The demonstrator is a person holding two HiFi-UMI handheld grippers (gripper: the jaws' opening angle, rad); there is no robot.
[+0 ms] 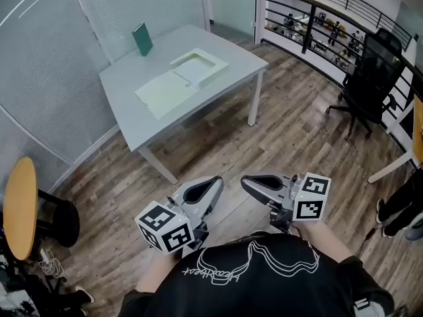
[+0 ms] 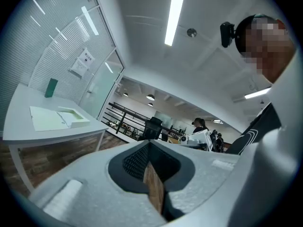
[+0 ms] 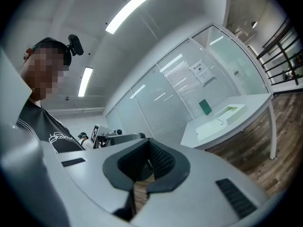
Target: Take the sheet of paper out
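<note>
A pale green document box [image 1: 200, 68] lies open on the grey table [image 1: 132, 114] far ahead, its flat lid [image 1: 165, 92] spread to the left; I cannot make out a separate sheet of paper. In the left gripper view the box [image 2: 71, 117] shows small at the left, and in the right gripper view the box [image 3: 231, 112] shows at the right. My left gripper [image 1: 206, 190] and right gripper [image 1: 256, 185] hang level close to my body, well short of the table. Both are shut with nothing in them, as the left gripper [image 2: 149, 161] and right gripper [image 3: 140, 178] show in their own views.
A green booklet [image 1: 142, 39] stands upright at the table's far side by the glass wall. A black office chair [image 1: 370, 78] is at the right near a railing. A round wooden tabletop [image 1: 20, 207] sits at the left. Another person's legs [image 1: 400, 207] show at the right edge.
</note>
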